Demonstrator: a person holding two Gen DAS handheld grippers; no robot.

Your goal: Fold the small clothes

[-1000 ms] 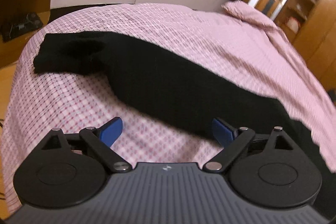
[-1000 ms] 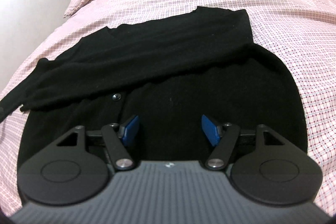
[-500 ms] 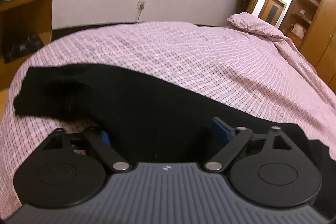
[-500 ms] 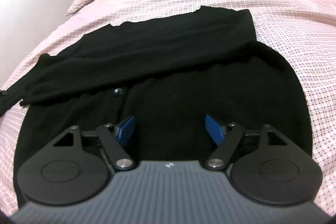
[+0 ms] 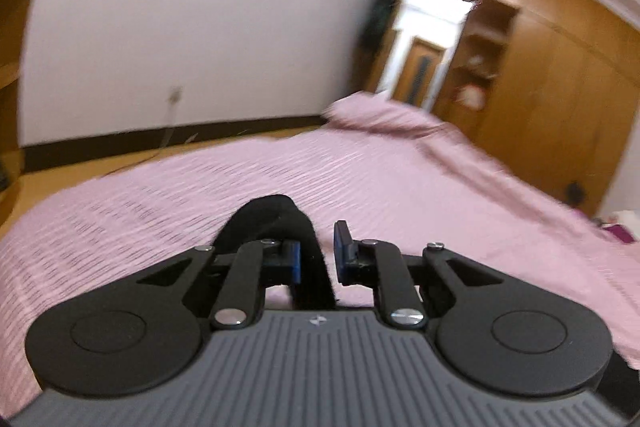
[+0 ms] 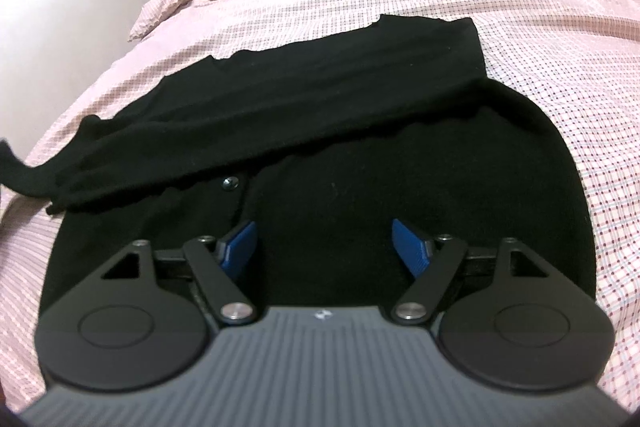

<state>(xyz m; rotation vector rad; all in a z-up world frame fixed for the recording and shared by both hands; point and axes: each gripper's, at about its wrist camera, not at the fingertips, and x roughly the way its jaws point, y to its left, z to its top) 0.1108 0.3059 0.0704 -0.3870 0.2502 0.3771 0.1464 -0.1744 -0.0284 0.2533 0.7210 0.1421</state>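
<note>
A black buttoned cardigan (image 6: 340, 131) lies flat on the pink checked bedspread (image 6: 540, 27), one sleeve folded across its body. My right gripper (image 6: 324, 243) is open and hovers low over the cardigan's near part, touching nothing I can see. My left gripper (image 5: 318, 259) is shut on a strip of the black cardigan's sleeve (image 5: 276, 223), which loops up between the blue pads and is lifted off the bed (image 5: 200, 195). The sleeve end also shows at the left edge of the right wrist view (image 6: 16, 167).
A white wall (image 5: 200, 27) with a dark skirting board stands beyond the bed. Wooden wardrobes (image 5: 560, 99) and a doorway (image 5: 424, 55) are at the right. A bunched pink pillow or duvet corner (image 5: 380, 115) lies at the far end.
My left gripper has closed on the sleeve and lifted it, tilting the view up toward the wall. My right gripper has stayed open, almost unmoved over the cardigan.
</note>
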